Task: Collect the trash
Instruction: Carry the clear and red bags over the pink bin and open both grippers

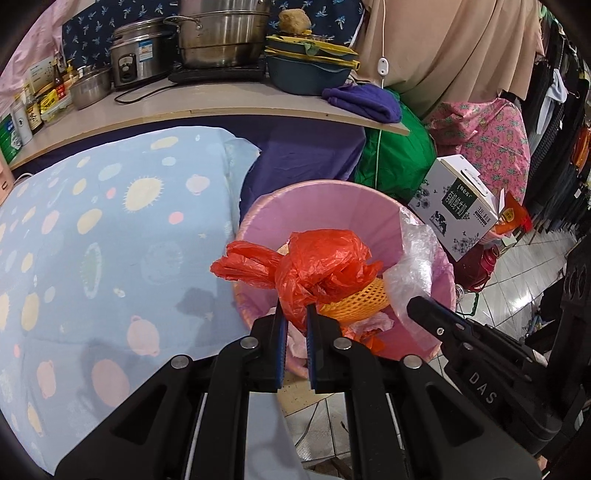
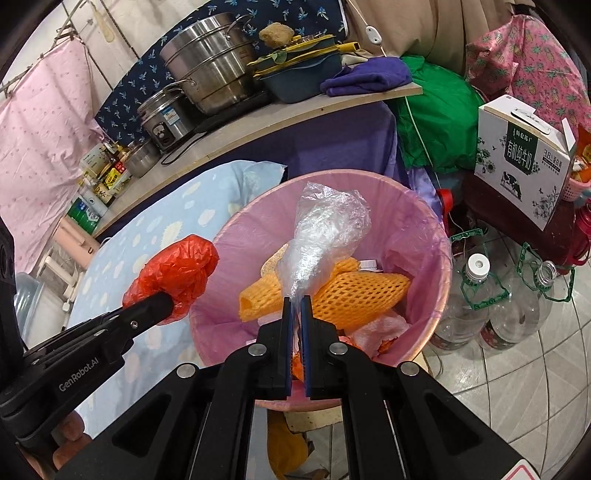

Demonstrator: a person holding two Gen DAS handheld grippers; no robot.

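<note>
Fingers of the left gripper (image 1: 294, 308) are pinching a crumpled red plastic bag (image 1: 317, 269) at frame centre, over the near rim of the pink-lined trash bin (image 1: 317, 199). Alongside, the right gripper (image 2: 296, 300) is squeezing a clear plastic bag (image 2: 325, 229) above orange foam netting (image 2: 354, 291) lying inside. Behind, steel pots (image 1: 221, 33) are standing on a shelf at the top.

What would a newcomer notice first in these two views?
The crumpled red plastic bag pinched in the left tool, held over the pink-lined round trash bin. Beside it, the right tool grips a clear plastic bag above orange foam netting already in the bin.
</note>
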